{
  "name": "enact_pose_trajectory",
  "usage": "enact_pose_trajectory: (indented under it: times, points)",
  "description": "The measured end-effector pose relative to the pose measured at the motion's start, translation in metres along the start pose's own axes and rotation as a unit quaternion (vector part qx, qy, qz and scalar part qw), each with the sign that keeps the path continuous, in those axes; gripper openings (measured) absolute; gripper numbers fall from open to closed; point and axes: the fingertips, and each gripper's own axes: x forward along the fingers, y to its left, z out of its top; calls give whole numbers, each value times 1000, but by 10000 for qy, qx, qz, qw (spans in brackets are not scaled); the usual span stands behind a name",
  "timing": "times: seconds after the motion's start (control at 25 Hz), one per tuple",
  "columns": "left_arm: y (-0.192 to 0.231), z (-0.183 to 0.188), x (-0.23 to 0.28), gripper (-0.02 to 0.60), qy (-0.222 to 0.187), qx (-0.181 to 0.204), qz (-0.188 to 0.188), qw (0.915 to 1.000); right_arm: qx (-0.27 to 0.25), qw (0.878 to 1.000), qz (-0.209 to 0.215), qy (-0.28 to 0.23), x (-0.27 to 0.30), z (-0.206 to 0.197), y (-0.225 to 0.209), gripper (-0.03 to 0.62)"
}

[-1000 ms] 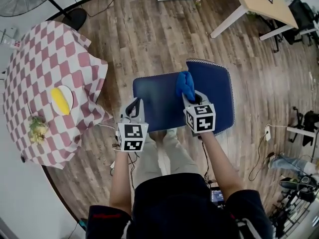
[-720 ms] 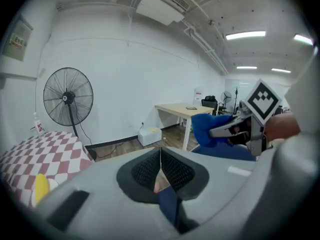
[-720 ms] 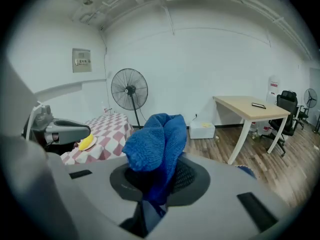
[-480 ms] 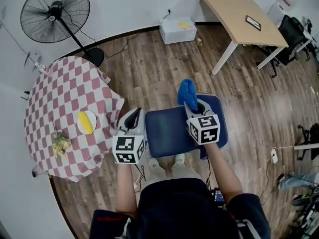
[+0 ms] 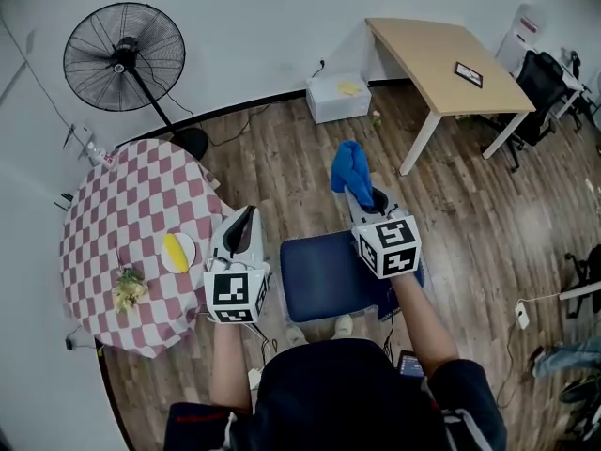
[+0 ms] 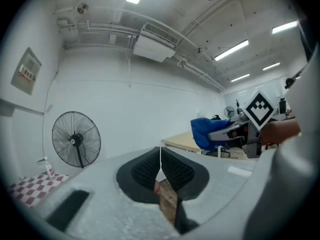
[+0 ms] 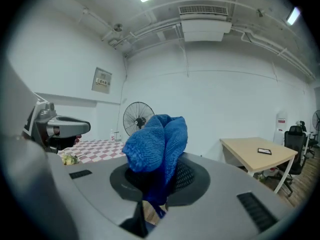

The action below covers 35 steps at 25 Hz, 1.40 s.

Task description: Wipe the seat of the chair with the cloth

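- The right hand-held gripper [image 7: 159, 186] has its jaws closed on the blue cloth [image 7: 156, 144]. The pads pinch a lower fold, and the rest bunches up above them in a loose wad.
- The left hand-held gripper [image 6: 160, 170] is shut with nothing in it. Its ribbed pads meet, leaving only a thin seam between them.
- In the head view the two are held side by side in the middle of the frame, pointing toward its top. The left one is at centre left and the right one at centre right. The cloth sticks out past the right one toward upper centre.
- The dark blue chair seat [image 5: 324, 275] lies beneath and between them at lower centre. The cloth does not touch it and seems to hang well above it.
- Step in hand: the cloth is gripped but off the seat, so no wiping stroke is under way. This looks like a gap either before a pass or after the last one, and I cannot tell which. The seat shows no dirt or streaks to judge by.
- If wiping is to go on, the right hand-held gripper must tip down and lower until the wad presses on the seat, then sweep across it.
- The pinch is on a small fold, so the cloth could drag or pull loose under pressure.
- The left hand-held gripper has no clear part in this, except perhaps to steady the chair.
- Further out, a round checked bench [image 5: 122, 224] stands at the left of the frame beside the seat, and a floor fan [image 5: 124, 56] stands at upper left.
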Motion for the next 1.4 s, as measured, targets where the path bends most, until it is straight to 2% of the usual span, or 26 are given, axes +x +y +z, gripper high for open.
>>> enact_pose_trajectory:
  times: [0.12,0.4,0.6,0.84,1.4]
  points:
    - [1,18,-7,23,-147,252,119,9995,-102,9998,1,-178,-11,18,-1,51]
    - [8,43,-14,23,-466,483,163,9976,-417,9977,-4,-528,-22,48,12,51]
    - [11,54,-20,23,-544,466,200,9972,-494,9962,-61,-715,-31,66,12,51]
    - [12,58,-18,23,-568,670,187,9960,-518,9949,-75,-862,-32,70,14,51]
    - [15,66,-15,23,-621,679,131,9957,-467,9955,-97,-818,-28,68,14,51]
